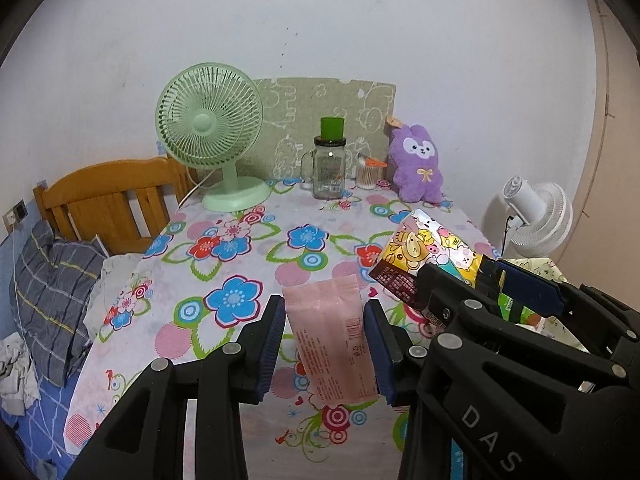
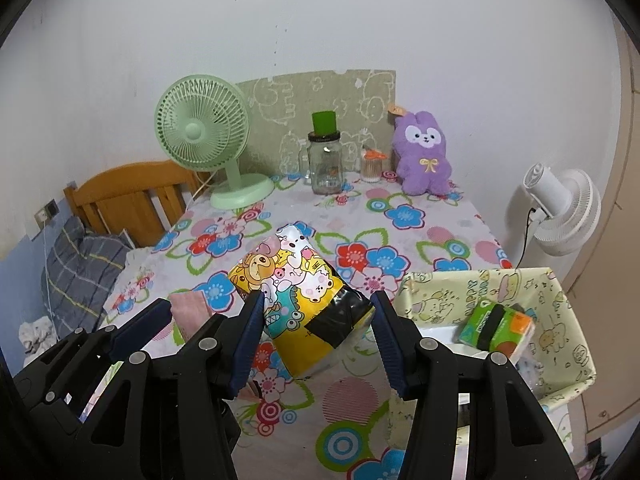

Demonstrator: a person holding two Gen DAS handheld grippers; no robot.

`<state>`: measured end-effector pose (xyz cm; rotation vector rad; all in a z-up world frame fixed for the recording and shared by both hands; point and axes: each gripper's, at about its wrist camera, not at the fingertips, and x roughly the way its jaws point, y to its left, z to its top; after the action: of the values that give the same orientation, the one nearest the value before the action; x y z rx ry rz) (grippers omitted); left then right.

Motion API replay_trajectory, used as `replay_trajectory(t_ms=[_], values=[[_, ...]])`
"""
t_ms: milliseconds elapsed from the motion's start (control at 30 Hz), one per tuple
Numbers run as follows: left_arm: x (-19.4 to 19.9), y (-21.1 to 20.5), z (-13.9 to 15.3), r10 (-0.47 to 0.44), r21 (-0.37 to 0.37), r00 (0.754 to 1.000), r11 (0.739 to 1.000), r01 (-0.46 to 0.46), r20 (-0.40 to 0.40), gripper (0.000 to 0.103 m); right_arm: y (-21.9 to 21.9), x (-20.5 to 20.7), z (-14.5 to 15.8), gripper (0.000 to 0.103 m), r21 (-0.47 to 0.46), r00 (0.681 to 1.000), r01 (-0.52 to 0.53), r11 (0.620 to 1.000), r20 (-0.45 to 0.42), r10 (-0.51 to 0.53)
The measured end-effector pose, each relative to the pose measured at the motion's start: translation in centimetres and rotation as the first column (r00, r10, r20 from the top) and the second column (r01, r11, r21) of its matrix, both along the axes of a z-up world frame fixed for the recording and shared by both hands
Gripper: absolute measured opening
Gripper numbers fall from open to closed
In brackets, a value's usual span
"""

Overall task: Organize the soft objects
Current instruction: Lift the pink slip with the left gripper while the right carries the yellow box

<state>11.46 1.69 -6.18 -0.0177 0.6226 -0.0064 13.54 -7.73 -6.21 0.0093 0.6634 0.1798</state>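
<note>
Cartoon tissue pack, pinched in the right gripper, sat left of the basket; the left gripper pinched a pink pack.

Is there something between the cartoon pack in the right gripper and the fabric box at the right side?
Nothing visible blocks it. The cartoon tissue pack sits between the jaws of the right gripper, and the fabric box stands open just to its right at the table edge. A green tissue pack already lies inside the box, with room beside it.
</note>
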Motion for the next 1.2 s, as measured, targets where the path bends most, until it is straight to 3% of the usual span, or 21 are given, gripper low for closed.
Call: replay_trajectory(t_ms=[1200], values=[[0.5,-9.6,2.4,-0.140,0.010,0.989,0.990,0.140,0.055,0.041,-9.7,-1.2,2.8,0.056,0.012,0.989,0.136,0.991,0.063,-0.136]])
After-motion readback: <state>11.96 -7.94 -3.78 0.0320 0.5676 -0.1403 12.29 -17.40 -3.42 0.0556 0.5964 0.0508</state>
